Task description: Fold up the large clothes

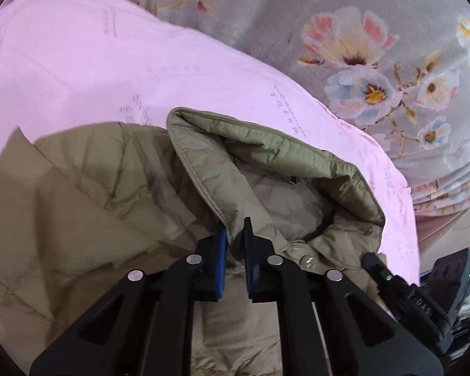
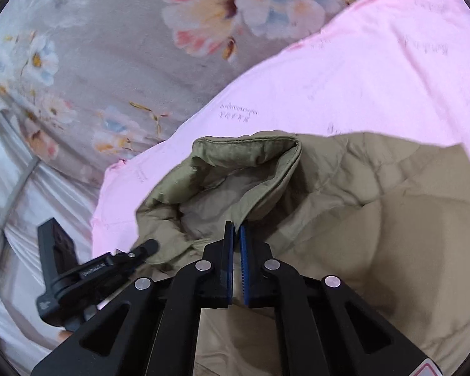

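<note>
An olive quilted jacket [image 1: 87, 194] lies on a pink sheet [image 1: 78, 62], its collar [image 1: 266, 156] standing up in a loop. My left gripper [image 1: 235, 232] is shut on the collar's edge, fabric pinched between the blue pads. In the right wrist view the same jacket [image 2: 391, 206] fills the lower right, with the collar [image 2: 235, 163] ahead. My right gripper [image 2: 236, 232] is shut on the collar's other edge. The left gripper's body [image 2: 87, 269] shows at lower left in that view, and the right gripper's body [image 1: 404, 288] at lower right in the left view.
A grey floral blanket [image 1: 376, 62] lies beyond the pink sheet, and shows in the right wrist view [image 2: 125, 47]. White shiny fabric [image 2: 22, 206] lies at the left. The pink sheet also shows in the right wrist view [image 2: 376, 62].
</note>
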`<state>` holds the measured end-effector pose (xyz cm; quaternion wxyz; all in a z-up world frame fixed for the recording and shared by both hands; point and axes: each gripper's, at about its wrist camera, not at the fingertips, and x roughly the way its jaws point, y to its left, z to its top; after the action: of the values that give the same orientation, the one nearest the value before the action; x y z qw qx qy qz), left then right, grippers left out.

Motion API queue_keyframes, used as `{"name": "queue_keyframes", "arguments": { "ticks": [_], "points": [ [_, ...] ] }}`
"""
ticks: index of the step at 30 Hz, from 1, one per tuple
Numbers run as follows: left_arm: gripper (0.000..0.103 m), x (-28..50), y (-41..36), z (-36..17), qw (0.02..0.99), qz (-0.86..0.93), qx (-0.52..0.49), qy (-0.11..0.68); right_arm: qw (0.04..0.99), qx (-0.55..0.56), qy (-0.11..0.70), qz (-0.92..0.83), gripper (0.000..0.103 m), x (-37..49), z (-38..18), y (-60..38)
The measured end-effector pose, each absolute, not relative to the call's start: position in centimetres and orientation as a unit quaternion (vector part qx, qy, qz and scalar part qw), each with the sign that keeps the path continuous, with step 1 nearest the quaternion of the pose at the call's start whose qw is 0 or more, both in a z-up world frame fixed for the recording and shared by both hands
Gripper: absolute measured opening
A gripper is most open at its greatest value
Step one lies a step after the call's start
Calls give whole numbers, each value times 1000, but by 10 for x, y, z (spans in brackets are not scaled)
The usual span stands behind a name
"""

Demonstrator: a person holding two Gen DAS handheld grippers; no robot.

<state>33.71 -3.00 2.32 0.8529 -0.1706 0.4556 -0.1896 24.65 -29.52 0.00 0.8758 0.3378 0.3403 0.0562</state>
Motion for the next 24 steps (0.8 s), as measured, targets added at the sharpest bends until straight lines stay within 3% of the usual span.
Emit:
{"name": "queue_keyframes", "arguments": {
  "ticks": [11, 16, 19, 21, 22, 24],
  "points": [
    [8, 328, -48, -11, 876, -158, -76, 448, 875, 261, 409, -6, 0, 257, -37, -276],
    [12, 325, -42, -7, 879, -157, -84, 442, 866, 291, 406, 4, 0, 255, -41, -282],
    [20, 317, -29, 9, 876, -164, -95, 444, 863, 312, 397, -6, 16, 235, -27, -290],
    [43, 316, -13, 27, 877, -168, -122, 432, 861, 345, 374, 13, 25, 223, -15, -299],
    [48, 318, -4, 39, 878, -172, -148, 421, 852, 382, 357, 34, 30, 220, -11, -307],
    [65, 332, 6, 62, 870, -183, -202, 411, 824, 457, 329, 68, 51, 227, -9, -320]
  ]
}}
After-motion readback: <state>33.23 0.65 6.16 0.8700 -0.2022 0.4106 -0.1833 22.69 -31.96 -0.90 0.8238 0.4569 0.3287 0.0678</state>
